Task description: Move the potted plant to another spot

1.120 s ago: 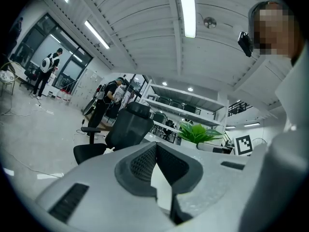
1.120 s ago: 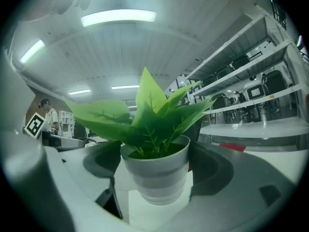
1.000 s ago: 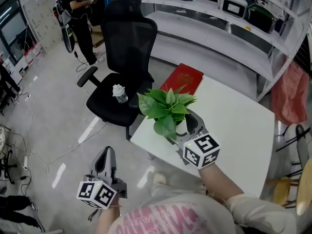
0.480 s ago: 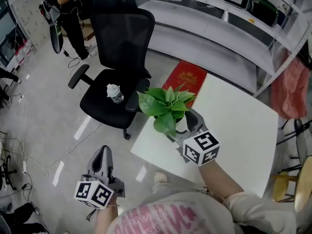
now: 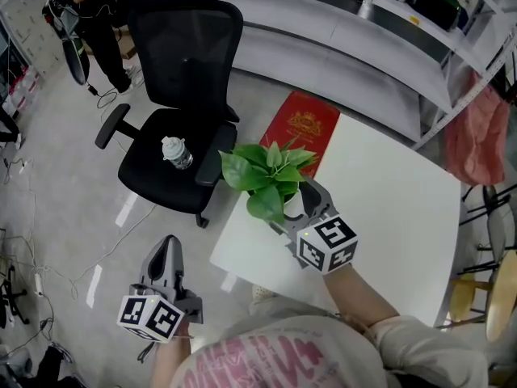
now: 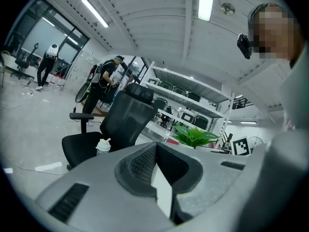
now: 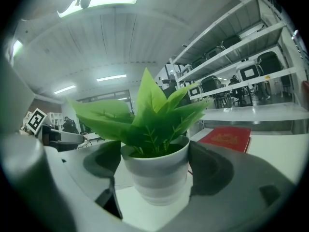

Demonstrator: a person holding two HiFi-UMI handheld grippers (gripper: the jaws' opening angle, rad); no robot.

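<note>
In the head view, we see the right gripper (image 5: 300,210) at centre frame clamped on the potted plant (image 5: 266,172). Its white pot sits between the jaws, over the left edge of the white table (image 5: 388,200). A red book (image 5: 301,126) lies on the table's upper corner, just above the leaves. The left gripper (image 5: 166,267) hangs at lower left over the floor, well apart from the table. A black office chair (image 5: 182,63) fills the upper left, with a bottle (image 5: 176,153) on its seat.

In the left gripper view, the jaws are pressed together at their tips with nothing between them. The chair, the bottle and the plant show beyond them.

In the right gripper view, both jaws press the sides of the pot at centre frame, the leaves rising above. We cannot tell whether its base touches the table. The red book lies at right.
</note>
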